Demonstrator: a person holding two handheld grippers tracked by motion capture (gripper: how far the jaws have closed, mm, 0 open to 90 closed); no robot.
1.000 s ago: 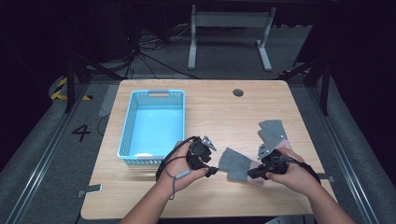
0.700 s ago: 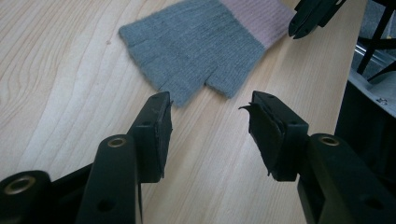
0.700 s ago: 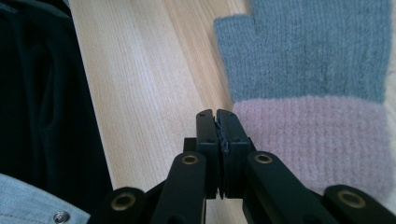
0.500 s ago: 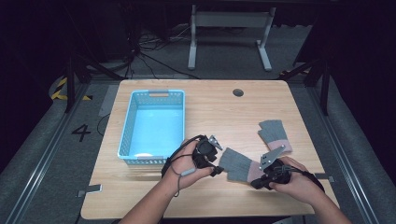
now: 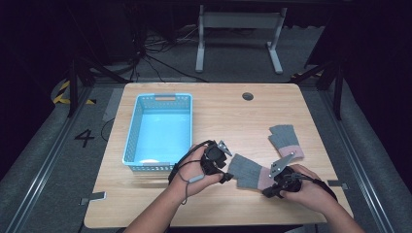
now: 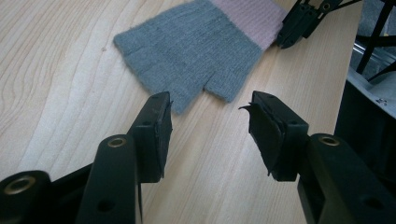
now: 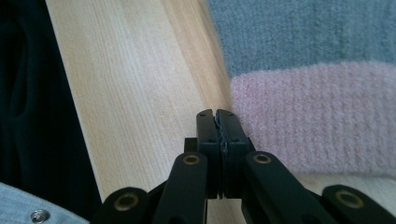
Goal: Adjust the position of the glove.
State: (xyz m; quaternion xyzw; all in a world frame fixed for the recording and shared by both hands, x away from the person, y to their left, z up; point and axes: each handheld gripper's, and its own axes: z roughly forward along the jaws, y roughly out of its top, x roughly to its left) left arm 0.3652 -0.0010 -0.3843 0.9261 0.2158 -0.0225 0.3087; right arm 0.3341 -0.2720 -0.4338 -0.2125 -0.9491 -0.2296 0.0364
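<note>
Glove work near the front edge of the table: near glove lying flat on the wood between the two grippers, grey finger end toward the left gripper, pink cuff toward the right gripper. Seen from the left gripper view, near glove spread out just ahead of the left gripper, with jaws standing roughly half open, nothing between them, pads clear of the knit and hovering just short of the stubby thumb and finger openings; probably lined up that way to close on the grey end next. Seen from the right gripper view, right gripper with jaws pressed fully together, tips resting at the edge of the pink cuff; no knit visible between the pads, so likely pinning or nudging the cuff edge rather than gripping it, though a pinched thread cannot be ruled out. Looks like a two-ended approach, one tool at each end to keep the soft fabric from bunching when lifted. Second glove lying apart, farther back on the right, untouched. Blue basket open at the left, well placed as a likely drop spot, holding nothing that can be made out.
</note>
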